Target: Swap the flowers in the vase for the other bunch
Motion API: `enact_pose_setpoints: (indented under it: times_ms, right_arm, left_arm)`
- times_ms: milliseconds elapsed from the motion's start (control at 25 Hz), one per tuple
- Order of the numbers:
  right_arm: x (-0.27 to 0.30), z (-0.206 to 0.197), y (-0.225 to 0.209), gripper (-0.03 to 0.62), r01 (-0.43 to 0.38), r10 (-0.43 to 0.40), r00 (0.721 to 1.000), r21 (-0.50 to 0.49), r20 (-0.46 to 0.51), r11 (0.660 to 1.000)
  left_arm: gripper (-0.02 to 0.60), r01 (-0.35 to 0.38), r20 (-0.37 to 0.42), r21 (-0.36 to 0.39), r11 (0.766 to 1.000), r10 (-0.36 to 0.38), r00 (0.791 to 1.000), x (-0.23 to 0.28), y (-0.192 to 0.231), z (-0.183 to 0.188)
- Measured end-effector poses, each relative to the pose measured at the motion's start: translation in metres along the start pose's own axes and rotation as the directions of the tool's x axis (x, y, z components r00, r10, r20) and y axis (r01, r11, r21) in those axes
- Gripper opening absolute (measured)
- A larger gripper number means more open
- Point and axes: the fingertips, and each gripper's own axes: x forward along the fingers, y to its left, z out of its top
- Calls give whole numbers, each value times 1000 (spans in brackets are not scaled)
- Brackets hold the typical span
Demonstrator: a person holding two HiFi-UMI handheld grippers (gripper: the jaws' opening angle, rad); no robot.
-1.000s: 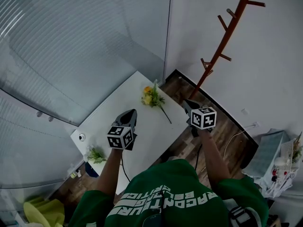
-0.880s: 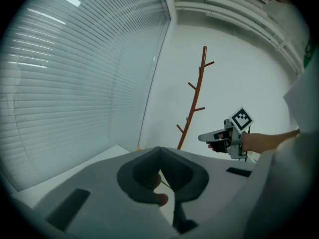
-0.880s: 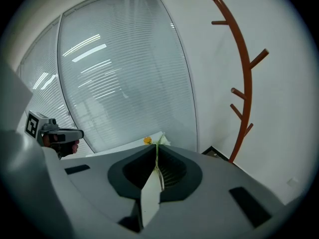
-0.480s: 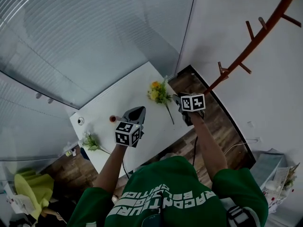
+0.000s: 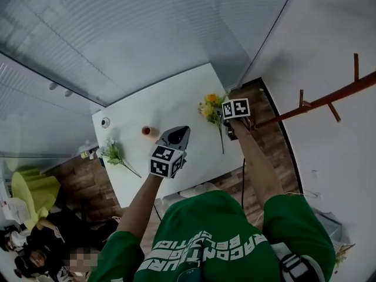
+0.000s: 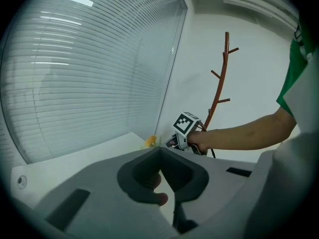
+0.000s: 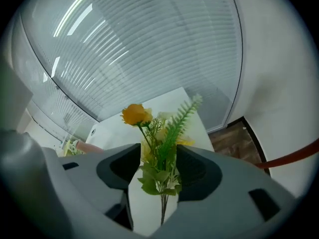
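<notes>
The white counter (image 5: 176, 98) carried all of it, with both bunches lying flat and neither in the vase, so the emptying looked done and the refill was the step in hand. The right gripper (image 7: 158, 169) hung over the counter's right end, tipped steeply down at the yellow bunch (image 5: 210, 107). Its fingers (image 7: 119, 171) had just been opening and stood released. The leafy stems rose between them, but neither pad pressed on them. The left gripper (image 6: 160, 156) hovered above the middle of the counter, near its front edge. Its fingers (image 6: 187, 176) were clenched tip to tip on nothing that I could see. The white bunch (image 5: 111, 153) lay well apart at the counter's left edge. Between the two bunches stood a small reddish pot that I took for the vase (image 5: 146, 131), with nothing showing in its mouth. To my mind the next move called for the right gripper to sink a little lower and grasp the stems below the leaves. After that it would lift the yellow bunch and carry it across to the vase. The idle left gripper could steady that light pot.
</notes>
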Motion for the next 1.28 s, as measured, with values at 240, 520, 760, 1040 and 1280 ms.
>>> enact_pose_setpoints:
  times_ms: [240, 520, 760, 1040, 1280]
  right_arm:
    - [52, -9, 0, 215, 3, -6, 991, -29, -132, 1000]
    - [85, -24, 0, 215, 30, -61, 967, -128, -249, 991]
    - [99, -32, 0, 201, 55, -111, 958, -210, -265, 976]
    - [87, -26, 3, 113, 43, -86, 975, -209, -203, 977]
    - [70, -20, 5, 63, 46, -74, 988, -204, -133, 978]
  left_arm:
    - [3, -51, -16, -12, 999, 51, 999, 0, 10, -11]
    - [3, -103, -5, -54, 993, 103, 995, -8, 21, -20]
    - [3, -149, 2, -80, 986, 149, 989, -23, 31, -28]
    - [3, -170, 6, -91, 981, 171, 985, -39, 36, -34]
    - [3, -171, 17, -85, 982, 173, 985, -45, 31, -34]
